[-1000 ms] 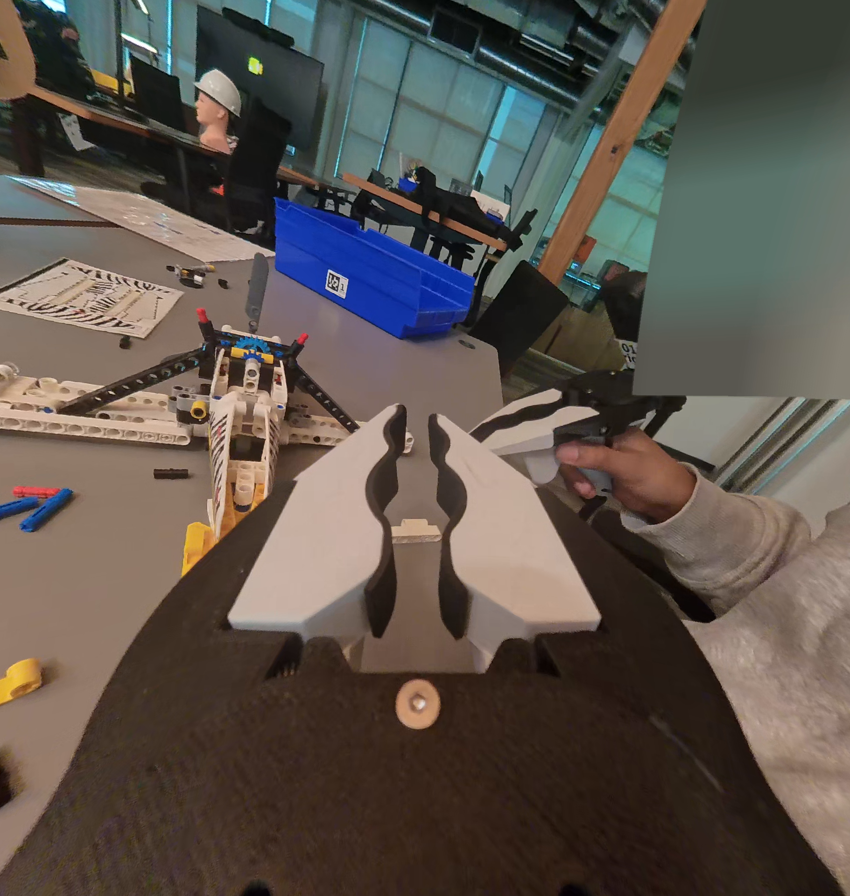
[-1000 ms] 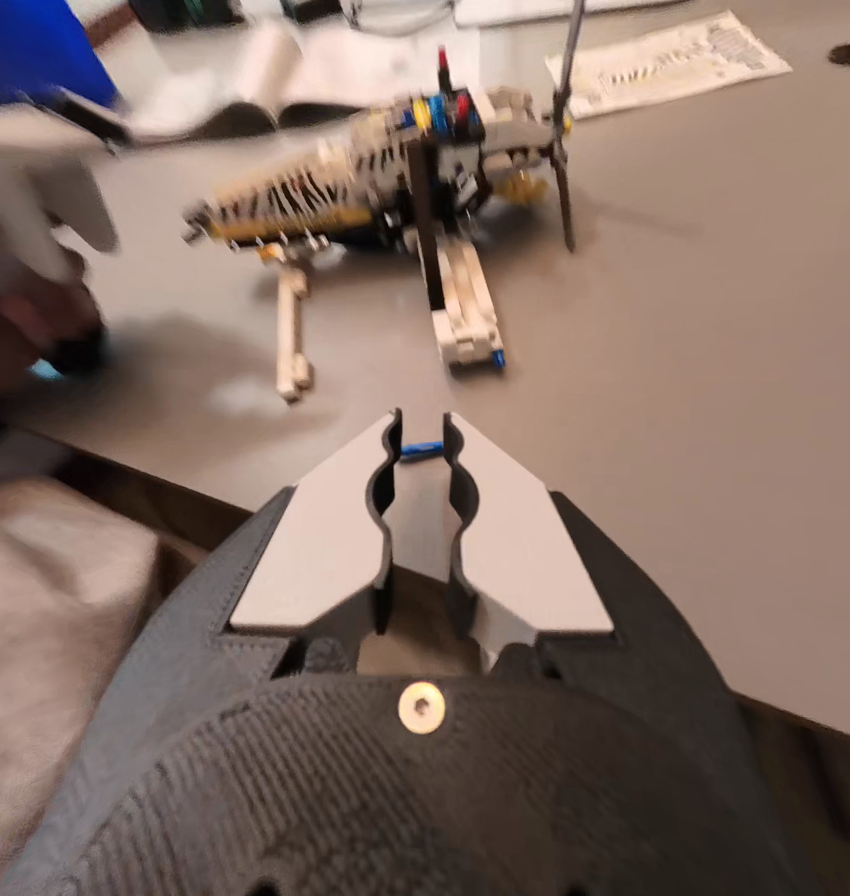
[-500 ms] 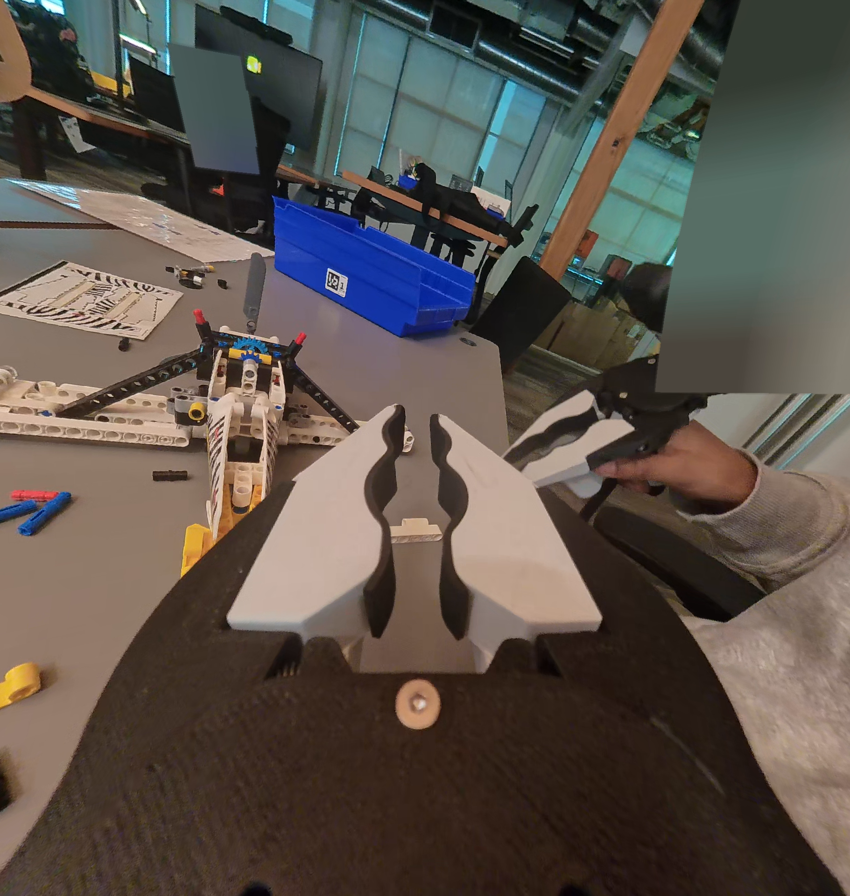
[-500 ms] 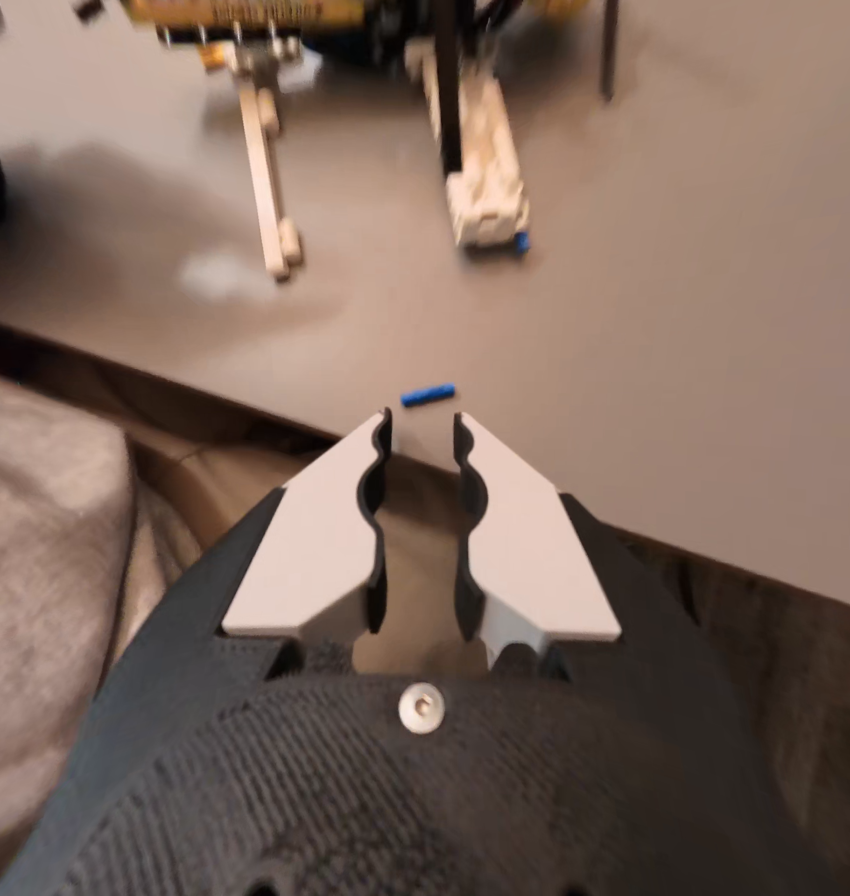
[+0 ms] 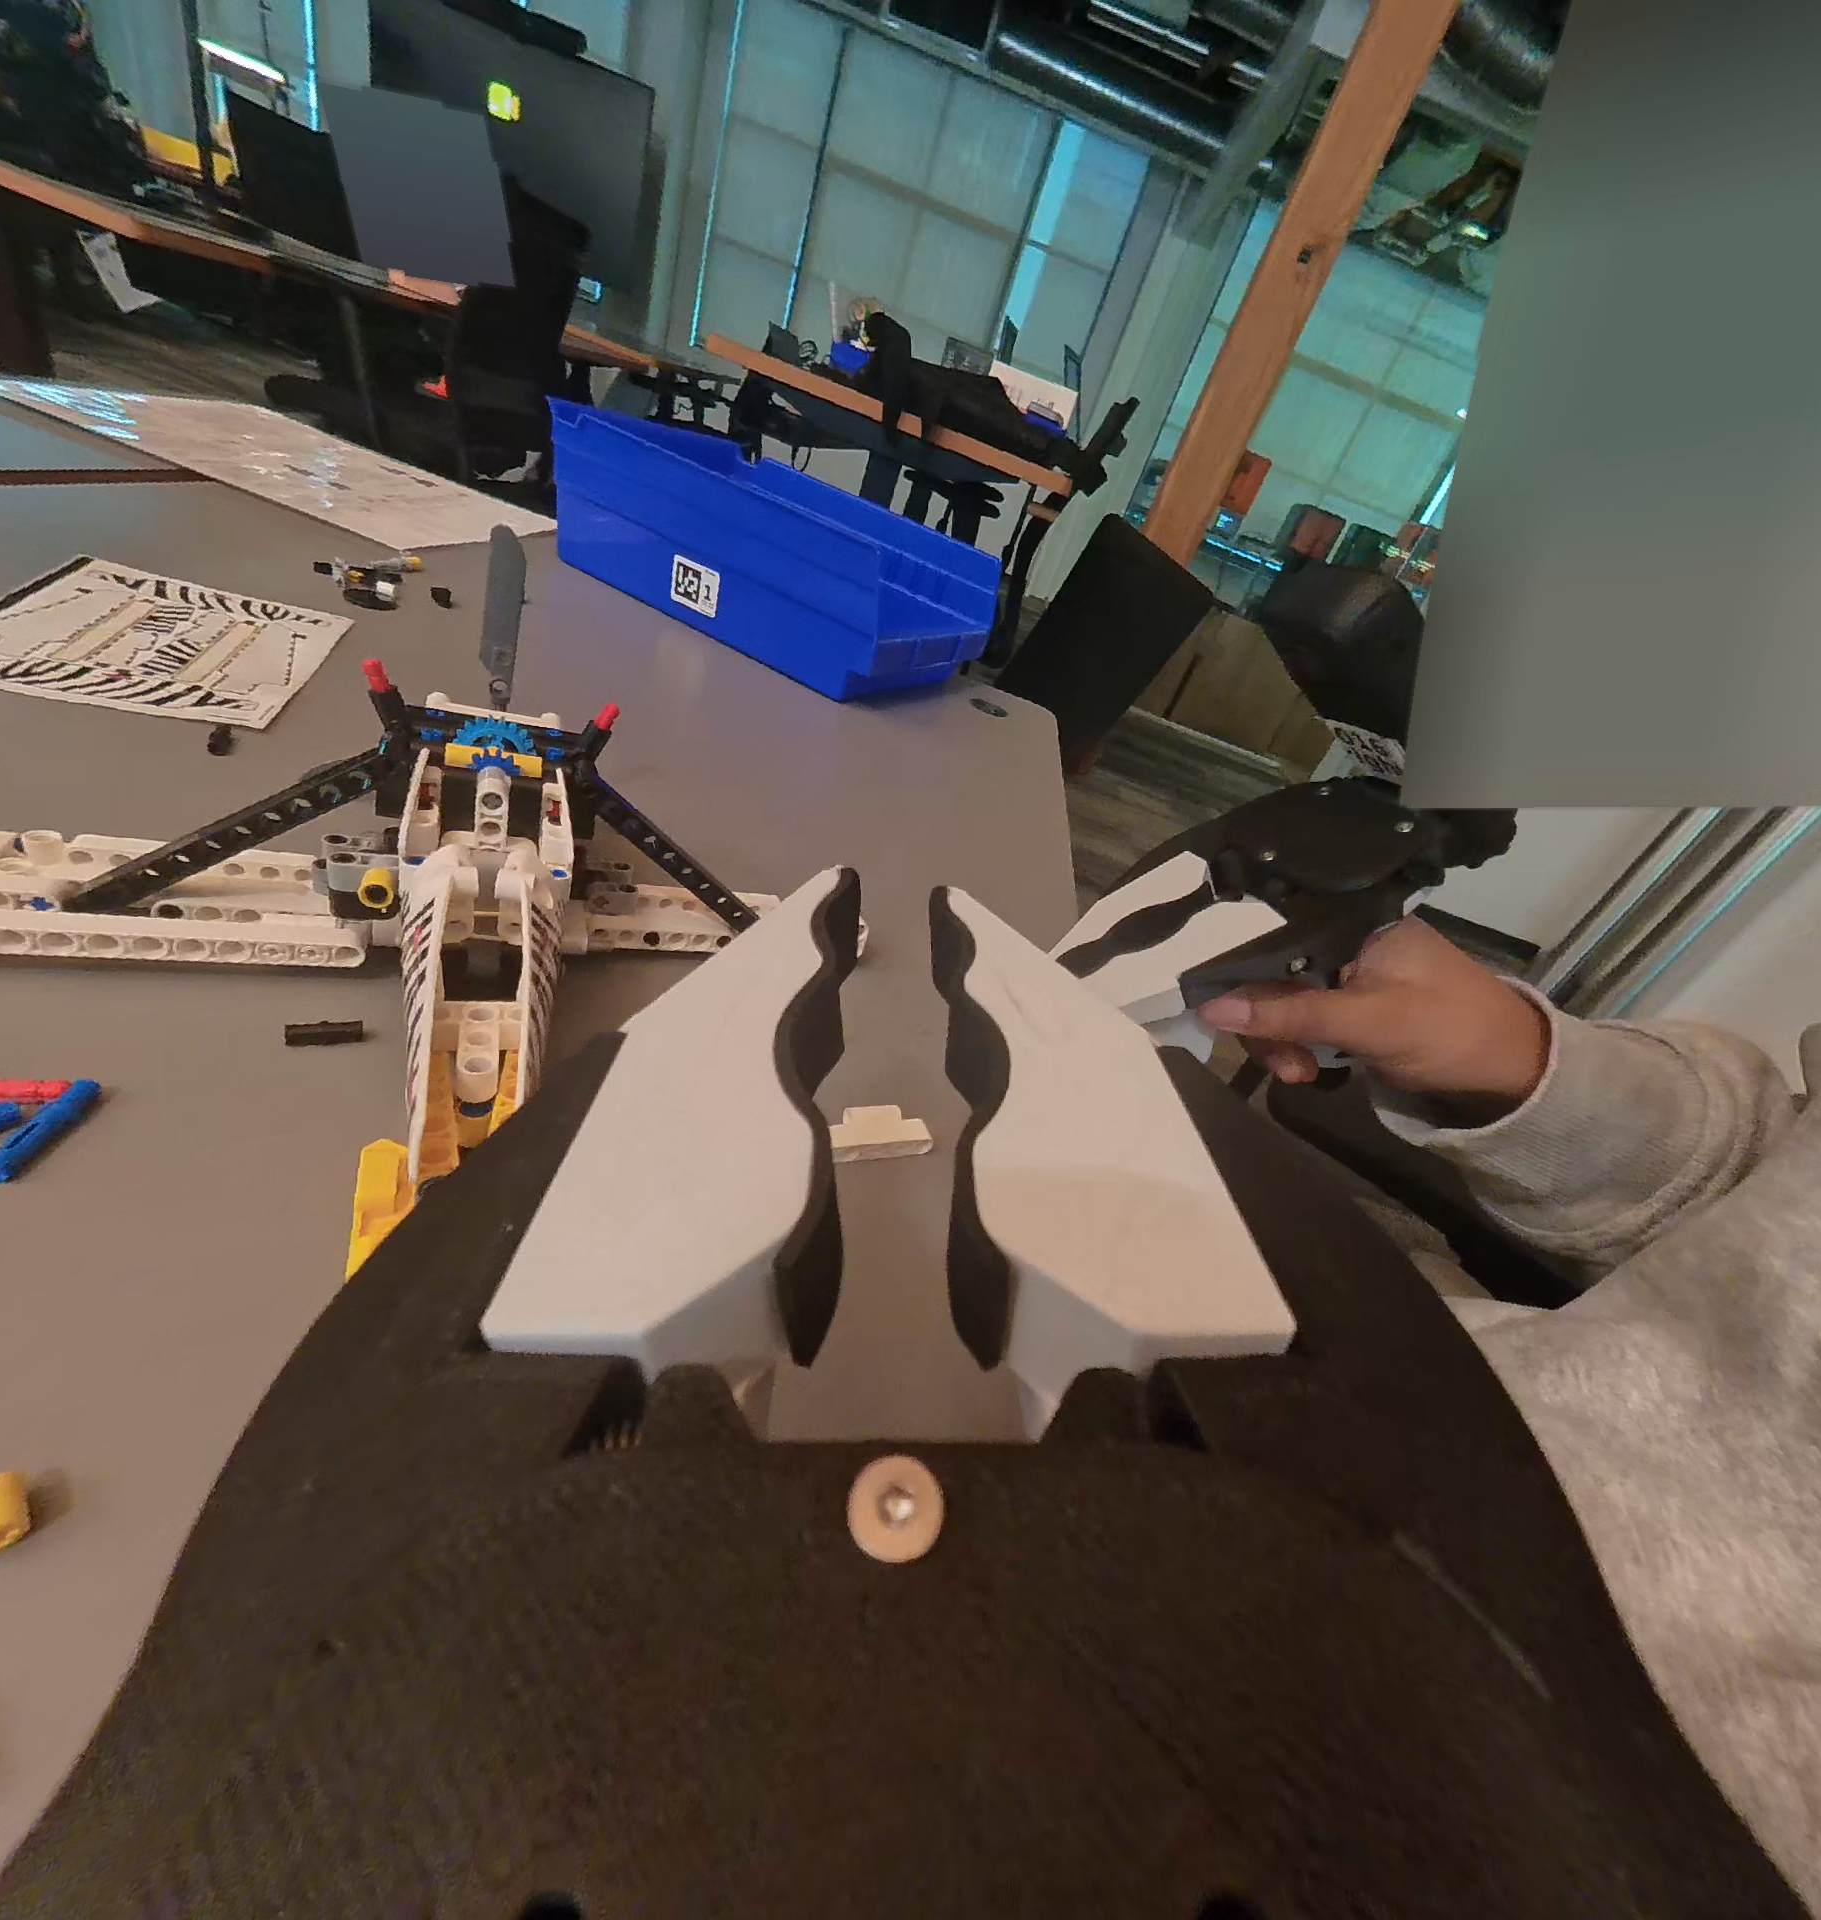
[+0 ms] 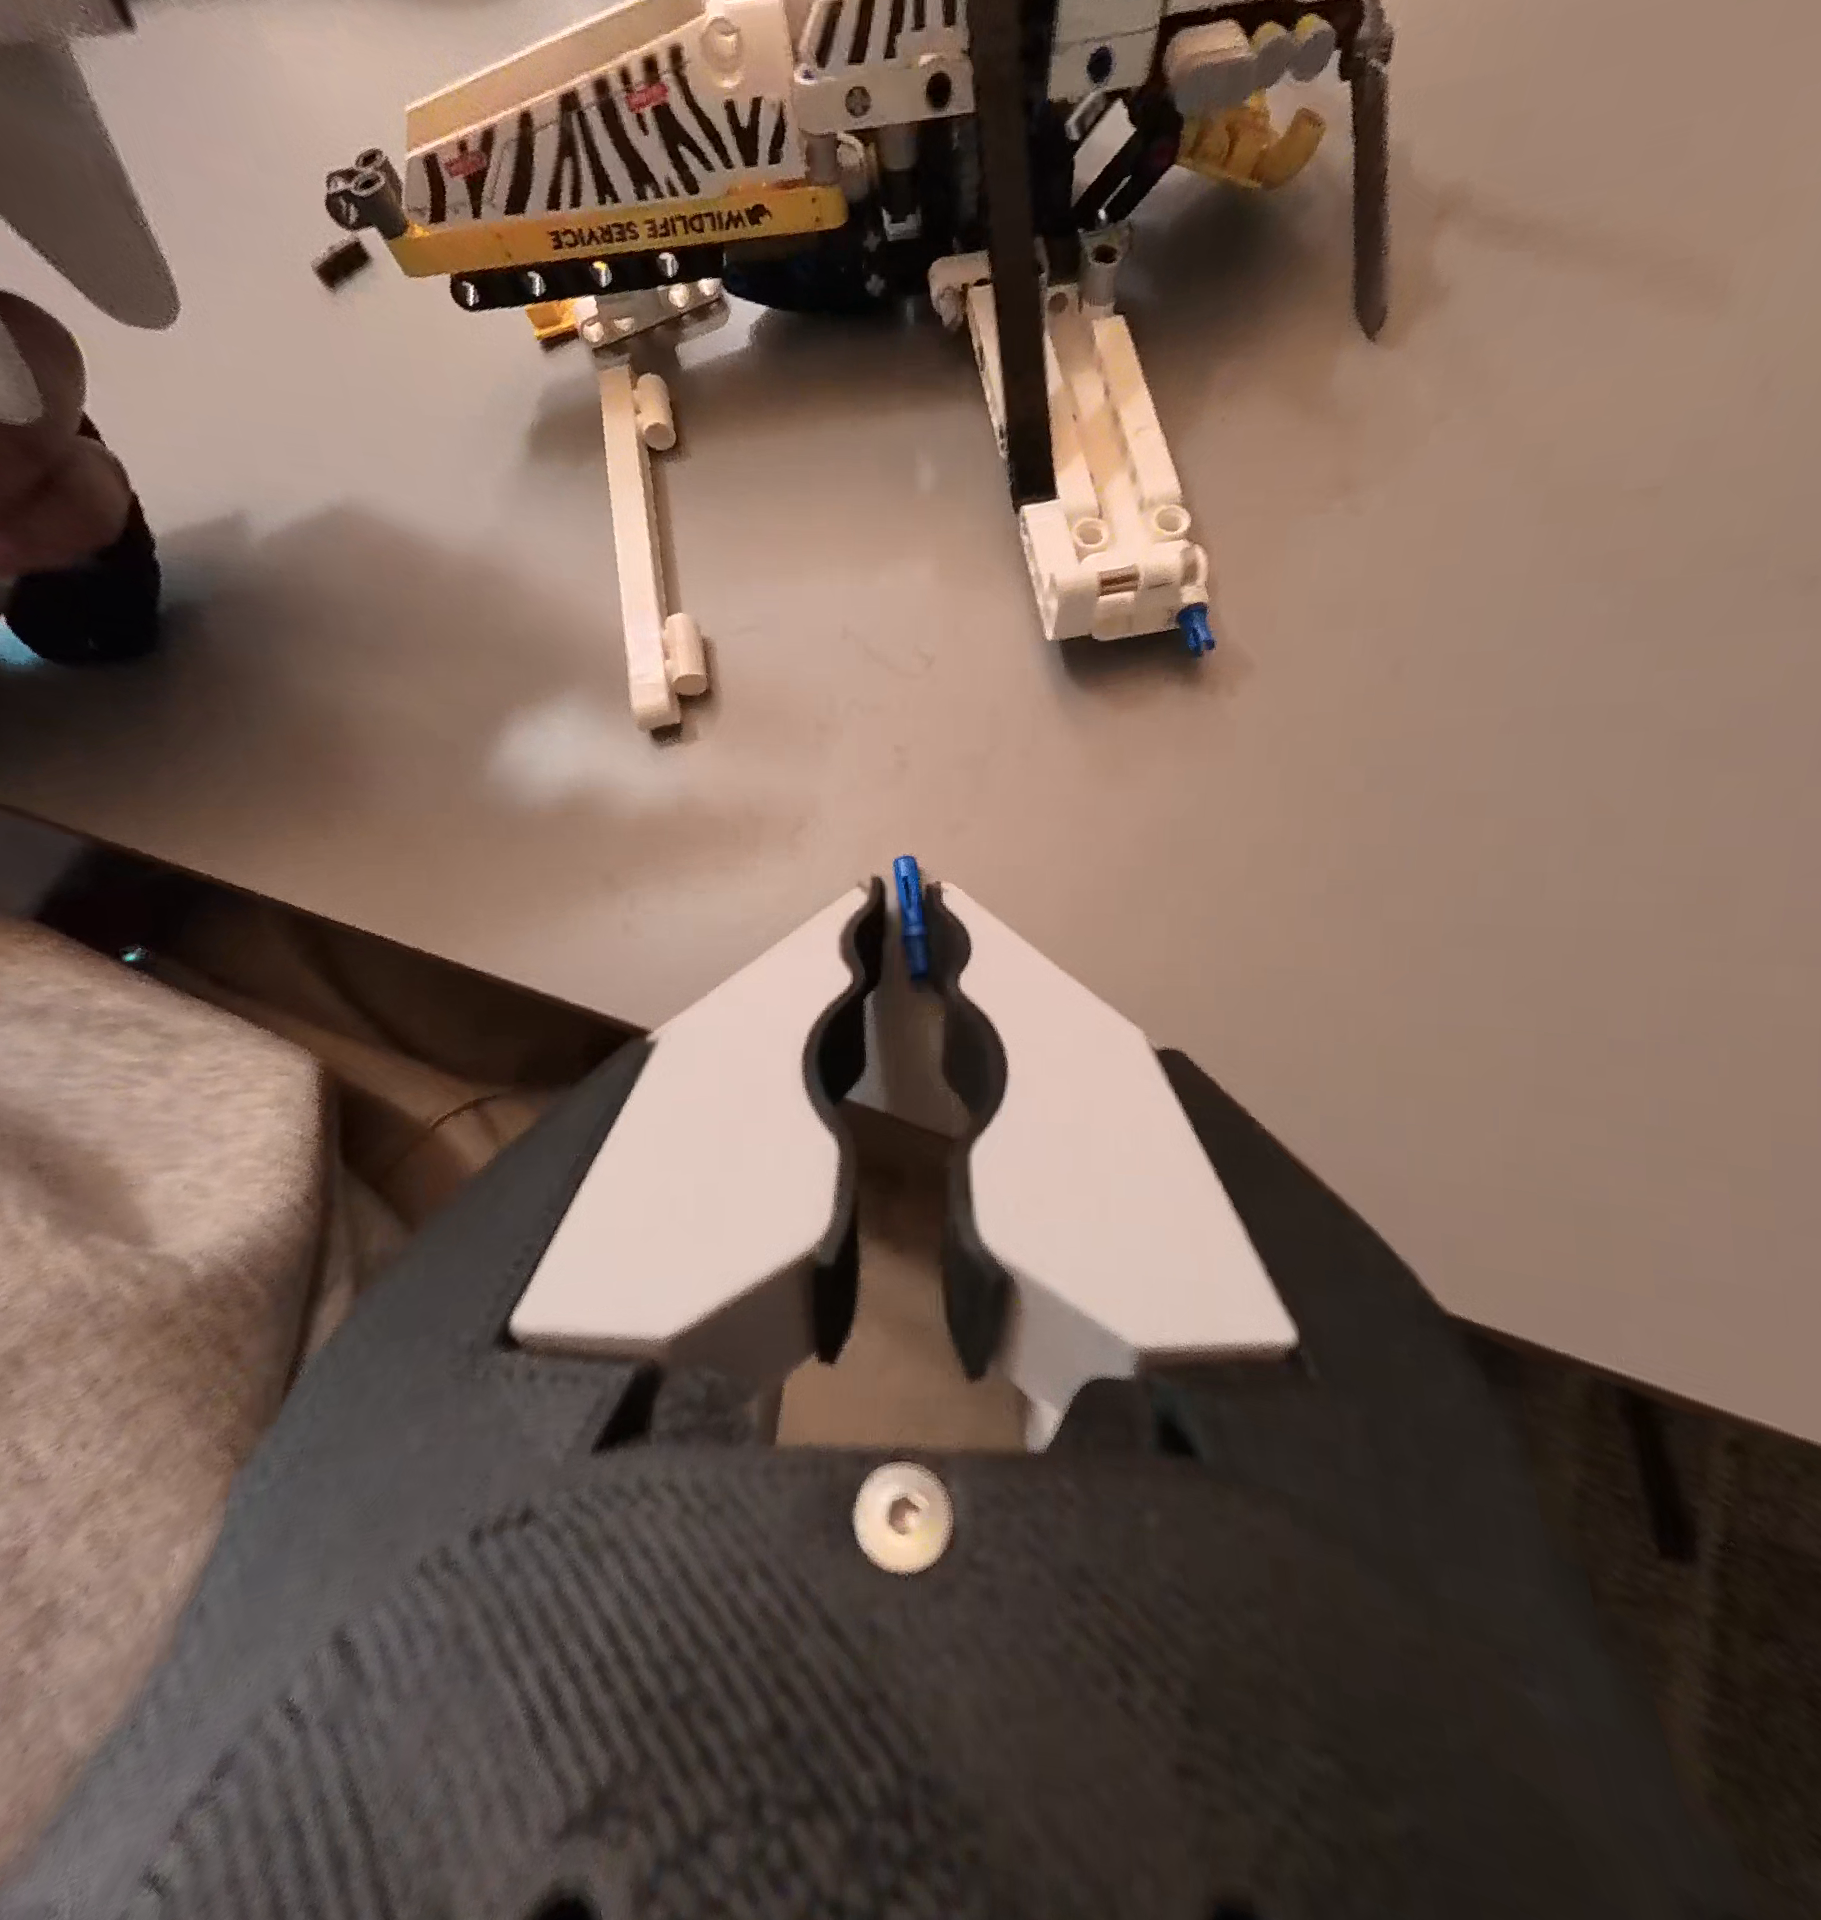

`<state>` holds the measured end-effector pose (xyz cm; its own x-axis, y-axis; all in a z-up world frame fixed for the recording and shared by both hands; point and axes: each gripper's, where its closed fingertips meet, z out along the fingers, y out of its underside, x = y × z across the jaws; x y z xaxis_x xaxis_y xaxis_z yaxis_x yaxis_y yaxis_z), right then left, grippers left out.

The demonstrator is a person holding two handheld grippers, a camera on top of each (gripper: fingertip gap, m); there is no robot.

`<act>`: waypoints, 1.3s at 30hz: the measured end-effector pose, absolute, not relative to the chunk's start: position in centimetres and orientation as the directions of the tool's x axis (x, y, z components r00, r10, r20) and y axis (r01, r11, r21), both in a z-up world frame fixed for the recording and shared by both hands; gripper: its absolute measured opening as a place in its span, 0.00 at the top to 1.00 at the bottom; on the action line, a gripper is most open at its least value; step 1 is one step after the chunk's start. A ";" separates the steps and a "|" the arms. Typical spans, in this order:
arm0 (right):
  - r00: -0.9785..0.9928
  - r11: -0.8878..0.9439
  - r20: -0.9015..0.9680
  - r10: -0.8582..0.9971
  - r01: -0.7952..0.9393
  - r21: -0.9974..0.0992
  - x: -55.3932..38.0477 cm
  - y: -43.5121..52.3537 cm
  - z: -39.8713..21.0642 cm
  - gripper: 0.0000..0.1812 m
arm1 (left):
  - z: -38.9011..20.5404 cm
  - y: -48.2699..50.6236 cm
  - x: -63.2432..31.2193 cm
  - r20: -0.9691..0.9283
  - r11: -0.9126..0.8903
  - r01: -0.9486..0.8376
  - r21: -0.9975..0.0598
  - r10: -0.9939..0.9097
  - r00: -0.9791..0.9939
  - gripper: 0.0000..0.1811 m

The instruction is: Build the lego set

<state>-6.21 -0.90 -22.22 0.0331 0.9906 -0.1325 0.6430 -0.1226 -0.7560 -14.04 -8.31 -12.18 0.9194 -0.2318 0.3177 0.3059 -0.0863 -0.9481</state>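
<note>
Lengthwise between right tongs point(image 6: 904, 902): blue pin point(image 6: 912, 928)

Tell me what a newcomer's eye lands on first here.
First, the half-built zebra-striped white, yellow and black lego aircraft model on the grey table. Next, the small blue lego pin pinched at the tips of the right gripper near the table's edge. Then the long blue plastic bin at the far edge.

The lego model point(image 5: 480, 914) sits on the table point(image 5: 802, 769), the bin point(image 5: 781, 561) behind it, loose pins point(image 5: 23, 1117) to its left.
</note>
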 end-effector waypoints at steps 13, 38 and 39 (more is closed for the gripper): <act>-0.001 -0.120 -0.159 0.987 0.651 -0.749 -5.4 -0.9 -22.2 0.98 | -17.3 -7.8 -10.2 0.232 -0.474 0.061 -0.879 -0.313 0.921 0.82; -0.199 -0.044 -0.258 0.945 0.706 -0.707 -8.8 -5.5 -22.2 0.99 | -22.5 -6.7 -10.2 0.034 -0.608 -0.349 -0.713 -0.526 0.850 0.92; -0.229 -0.010 -0.242 0.943 0.707 -0.707 -8.7 -5.5 -22.2 0.99 | -22.5 -6.8 -10.1 0.036 -0.606 -0.354 -0.713 -0.535 0.844 0.92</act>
